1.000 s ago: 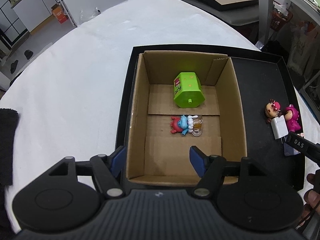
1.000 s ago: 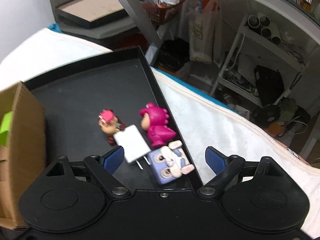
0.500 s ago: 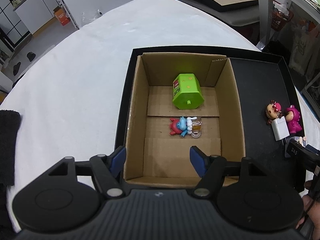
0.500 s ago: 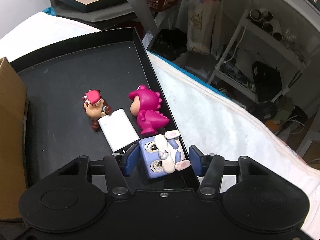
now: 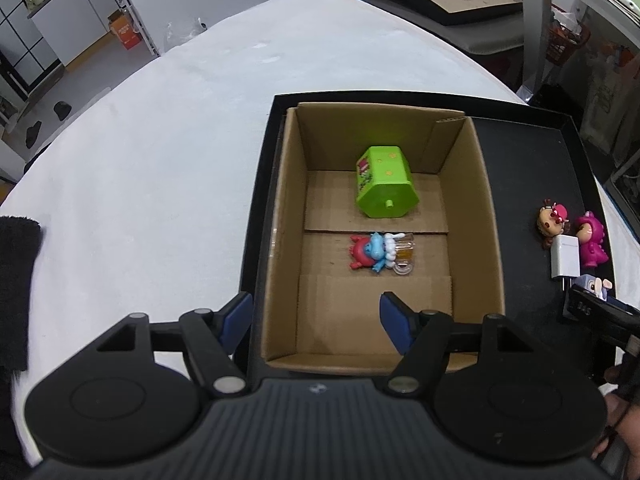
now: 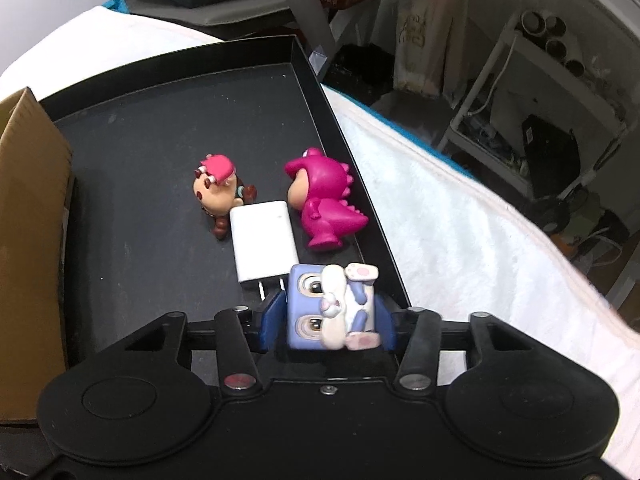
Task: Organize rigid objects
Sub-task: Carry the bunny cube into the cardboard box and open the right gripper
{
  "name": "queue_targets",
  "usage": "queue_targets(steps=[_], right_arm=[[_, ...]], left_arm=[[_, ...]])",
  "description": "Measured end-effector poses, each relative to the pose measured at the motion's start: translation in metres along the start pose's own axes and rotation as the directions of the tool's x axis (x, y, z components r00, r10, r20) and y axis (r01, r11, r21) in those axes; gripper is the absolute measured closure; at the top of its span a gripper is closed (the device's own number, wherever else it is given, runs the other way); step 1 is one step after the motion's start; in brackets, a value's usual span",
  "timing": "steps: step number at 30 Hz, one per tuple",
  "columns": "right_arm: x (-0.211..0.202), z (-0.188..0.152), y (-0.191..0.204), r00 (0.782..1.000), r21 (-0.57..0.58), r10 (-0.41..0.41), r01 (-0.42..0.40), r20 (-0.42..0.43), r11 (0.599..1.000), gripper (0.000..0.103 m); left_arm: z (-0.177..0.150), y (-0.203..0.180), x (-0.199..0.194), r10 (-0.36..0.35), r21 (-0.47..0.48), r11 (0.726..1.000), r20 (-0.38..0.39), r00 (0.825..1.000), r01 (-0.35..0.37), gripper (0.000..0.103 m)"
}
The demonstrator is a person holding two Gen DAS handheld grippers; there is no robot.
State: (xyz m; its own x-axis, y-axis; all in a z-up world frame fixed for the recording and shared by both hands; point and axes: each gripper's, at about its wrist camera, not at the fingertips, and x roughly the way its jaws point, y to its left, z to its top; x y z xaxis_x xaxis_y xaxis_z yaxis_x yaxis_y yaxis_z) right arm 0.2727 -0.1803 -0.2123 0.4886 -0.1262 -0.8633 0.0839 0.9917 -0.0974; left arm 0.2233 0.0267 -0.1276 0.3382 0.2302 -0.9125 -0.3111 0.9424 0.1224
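Lavender cube toy with bunny ears sits clamped between my right fingers; they have just been closing and both blue pads press its sides, at the near right corner of the black tray. Just beyond it lies a white charger, prongs toward me, touching or nearly touching the cube. Pink dino stands right of the charger near the tray wall, brown figure with a pink hat lies left of it. Cardboard box takes the left part of the tray; inside, a green block at the far end and a red-blue figure near the middle. My left fingers are spread apart with nothing in them, hovering over the box's near left corner. Tray rests on a table under a white cloth. My right gripper tilts steeply down.
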Motion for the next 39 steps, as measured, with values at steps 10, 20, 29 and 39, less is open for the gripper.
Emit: queue_targets(steps=[10, 20, 29, 39], right_arm=[[-0.023, 0.004, -0.004, 0.995, 0.053, 0.058, -0.062, 0.078, 0.997, 0.059], [-0.053, 0.012, 0.005, 0.977, 0.017, 0.125, -0.13, 0.17, 0.991, 0.058], [-0.076, 0.019, 0.023, 0.945, -0.05, 0.238, -0.233, 0.223, 0.971, 0.058], [-0.098, 0.024, 0.055, 0.894, -0.141, 0.358, -0.331, 0.269, 0.933, 0.058]], left_arm=[[-0.001, 0.014, 0.009, -0.009, -0.022, 1.0, 0.0, 1.0, 0.009, 0.034], [0.004, 0.029, 0.013, -0.016, -0.042, 0.999, 0.018, 1.0, 0.017, 0.034], [0.008, 0.038, 0.019, -0.035, -0.044, 0.998, 0.035, 0.999, 0.037, 0.034], [0.012, 0.05, 0.032, -0.06, -0.057, 0.996, 0.032, 0.998, 0.062, 0.034]])
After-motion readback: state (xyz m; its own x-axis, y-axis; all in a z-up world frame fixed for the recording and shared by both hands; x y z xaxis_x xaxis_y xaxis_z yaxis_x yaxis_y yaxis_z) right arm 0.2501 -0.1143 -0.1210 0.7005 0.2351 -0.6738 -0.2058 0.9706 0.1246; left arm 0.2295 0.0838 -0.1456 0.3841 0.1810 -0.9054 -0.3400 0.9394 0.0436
